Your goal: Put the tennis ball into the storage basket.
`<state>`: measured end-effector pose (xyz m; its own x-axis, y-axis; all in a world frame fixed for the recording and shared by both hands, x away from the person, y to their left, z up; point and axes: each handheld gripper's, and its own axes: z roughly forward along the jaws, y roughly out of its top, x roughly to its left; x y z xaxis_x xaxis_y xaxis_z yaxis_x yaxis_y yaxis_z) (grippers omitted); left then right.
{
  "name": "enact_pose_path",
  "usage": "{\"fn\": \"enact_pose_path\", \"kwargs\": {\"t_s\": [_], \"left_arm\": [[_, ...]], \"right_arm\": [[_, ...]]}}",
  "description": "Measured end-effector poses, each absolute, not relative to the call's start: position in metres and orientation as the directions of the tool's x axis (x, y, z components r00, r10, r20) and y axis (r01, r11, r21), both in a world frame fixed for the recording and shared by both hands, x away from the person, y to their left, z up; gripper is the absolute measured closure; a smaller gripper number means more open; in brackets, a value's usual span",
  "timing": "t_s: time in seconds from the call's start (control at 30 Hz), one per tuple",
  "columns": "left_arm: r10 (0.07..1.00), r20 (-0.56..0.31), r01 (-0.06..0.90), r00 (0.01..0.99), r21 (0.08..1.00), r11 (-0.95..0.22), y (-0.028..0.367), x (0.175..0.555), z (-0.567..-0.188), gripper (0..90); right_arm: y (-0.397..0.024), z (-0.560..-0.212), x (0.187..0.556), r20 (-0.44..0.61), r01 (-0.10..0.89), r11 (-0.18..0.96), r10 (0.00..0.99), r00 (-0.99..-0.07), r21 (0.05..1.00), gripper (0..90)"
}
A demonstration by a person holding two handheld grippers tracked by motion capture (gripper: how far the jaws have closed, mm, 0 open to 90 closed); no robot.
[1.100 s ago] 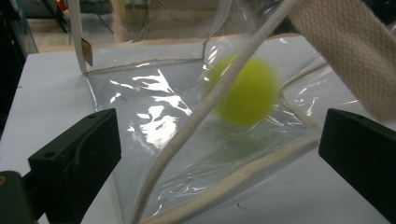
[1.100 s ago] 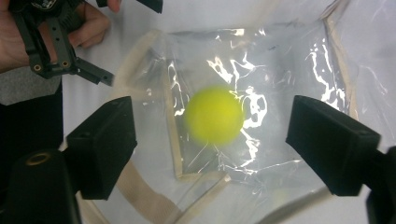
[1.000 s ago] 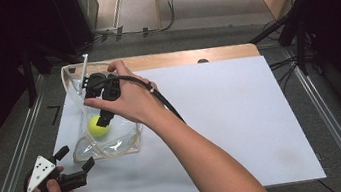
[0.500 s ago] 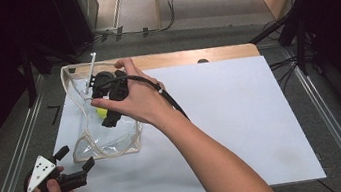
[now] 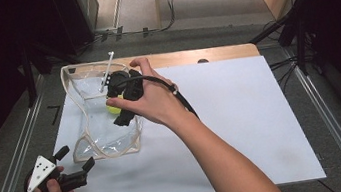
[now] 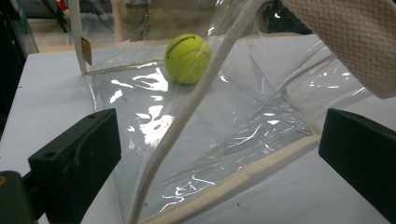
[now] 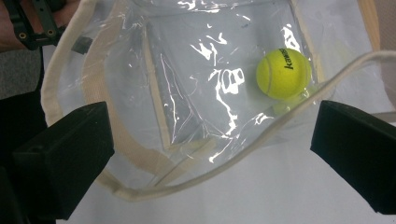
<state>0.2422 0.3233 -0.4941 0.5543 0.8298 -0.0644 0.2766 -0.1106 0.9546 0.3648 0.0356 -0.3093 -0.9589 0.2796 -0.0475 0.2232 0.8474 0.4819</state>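
Tennis ball (image 7: 283, 73) inside clear bag (image 5: 98, 131), near bag's far end. Right gripper (image 5: 117, 99) above bag, jaws wide apart, empty. Left gripper (image 5: 75, 166) just beside bag's near corner, jaws spread, empty. Likely next: grip handle cord (image 7: 261, 135); close squarely on cord, avoid slippery film.

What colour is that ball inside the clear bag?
Yellow-green, a tennis ball with dark lettering, lying in the clear bag. It shows best in the right gripper view.

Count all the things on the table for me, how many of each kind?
Tennis ball: 1
Clear plastic bag: 1
Hand-held gripper: 2, left hand-held gripper and right hand-held gripper
White table sheet: 1
Total: 5
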Motion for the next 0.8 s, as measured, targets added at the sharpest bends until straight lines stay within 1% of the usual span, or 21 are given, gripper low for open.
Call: {"fn": "enact_pose_path", "kwargs": {"t_s": [0.4,0.8], "left_arm": [[0.829,-0.066,0.275,0.555,0.955,-0.108,0.323,0.242,-0.494,0.0],[0.829,-0.062,0.275,0.555,0.955,-0.113,0.323,0.242,-0.494,0.0]], "right_arm": [[0.012,-0.316,0.363,-0.035,0.260,0.835,0.316,-0.948,0.485,0.0],[-0.008,-0.331,0.361,-0.015,0.288,0.832,0.334,-0.942,0.474,0.0]]}}
